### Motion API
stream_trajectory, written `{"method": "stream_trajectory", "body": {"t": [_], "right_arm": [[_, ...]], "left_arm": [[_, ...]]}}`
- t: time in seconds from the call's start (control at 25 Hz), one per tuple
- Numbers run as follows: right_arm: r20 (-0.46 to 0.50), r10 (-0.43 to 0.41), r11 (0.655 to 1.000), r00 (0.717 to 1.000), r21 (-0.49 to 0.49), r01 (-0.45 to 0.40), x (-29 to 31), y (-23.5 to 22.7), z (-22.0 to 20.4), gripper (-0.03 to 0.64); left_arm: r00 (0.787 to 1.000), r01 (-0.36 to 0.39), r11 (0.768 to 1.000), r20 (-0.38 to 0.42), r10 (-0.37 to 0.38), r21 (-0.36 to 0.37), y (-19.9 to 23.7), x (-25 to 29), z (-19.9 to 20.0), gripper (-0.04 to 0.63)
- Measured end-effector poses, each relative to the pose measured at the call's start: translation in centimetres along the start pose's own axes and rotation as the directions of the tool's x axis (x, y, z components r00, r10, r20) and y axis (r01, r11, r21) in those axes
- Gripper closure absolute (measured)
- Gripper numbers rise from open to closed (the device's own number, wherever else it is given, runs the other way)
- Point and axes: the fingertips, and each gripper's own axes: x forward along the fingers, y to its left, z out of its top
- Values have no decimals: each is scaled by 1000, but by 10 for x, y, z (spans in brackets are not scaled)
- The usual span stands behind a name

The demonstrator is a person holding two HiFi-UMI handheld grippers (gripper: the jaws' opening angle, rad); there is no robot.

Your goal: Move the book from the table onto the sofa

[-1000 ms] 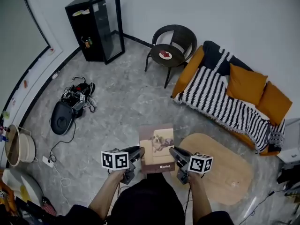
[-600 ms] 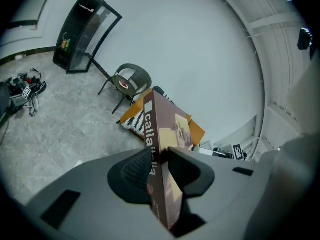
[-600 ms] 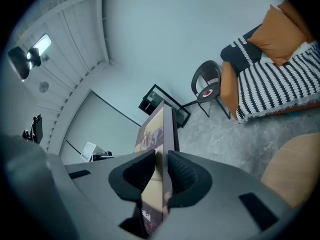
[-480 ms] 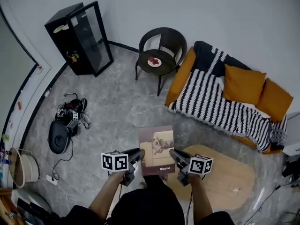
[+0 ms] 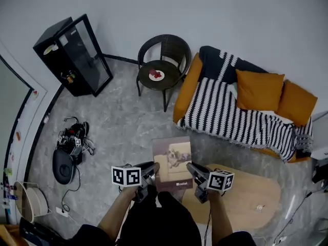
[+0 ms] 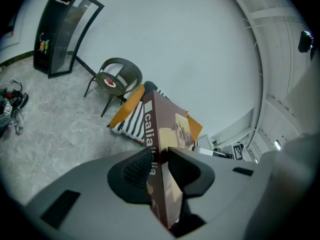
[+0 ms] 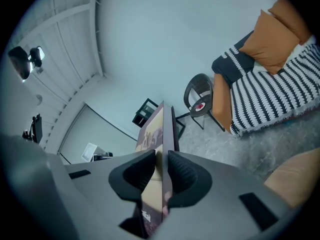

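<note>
Book (image 5: 172, 160), flat brown rectangle, pinched edgewise by left tongs (image 5: 153, 168) and right tongs (image 5: 190, 168).

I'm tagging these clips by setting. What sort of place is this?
Most likely a home living room, or a mock-up of one: an orange sofa draped with a striped throw, a low wooden table near it, and a black glass-fronted cabinet across the floor.
</note>
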Motion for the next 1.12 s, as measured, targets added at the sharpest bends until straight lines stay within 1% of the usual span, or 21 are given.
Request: {"method": "stream_trajectory", "body": {"t": [0.24, 0.44, 0.56, 0.8, 0.96, 1.12], "right_arm": [[85, -49, 998, 995, 45, 45, 3, -17, 27, 520], [178, -115, 991, 977, 94, 99, 6, -25, 47, 520], [239, -167, 981, 957, 134, 138, 10, -28, 57, 520], [335, -259, 958, 906, 210, 196, 25, -29, 72, 520], [387, -301, 944, 872, 252, 214, 28, -31, 77, 520], [416, -339, 931, 844, 280, 236, 21, -39, 88, 520]], "left_arm": [[996, 52, 997, -82, -48, 53, -1, 31, 34, 485], [980, 116, 987, -177, -95, 111, 1, 55, 64, 485], [963, 164, 976, -238, -127, 143, 1, 68, 83, 485], [917, 250, 950, -360, -170, 189, 9, 86, 121, 485], [891, 299, 931, -411, -193, 210, 8, 98, 134, 485], [866, 331, 920, -455, -206, 213, 0, 115, 141, 485]]}}
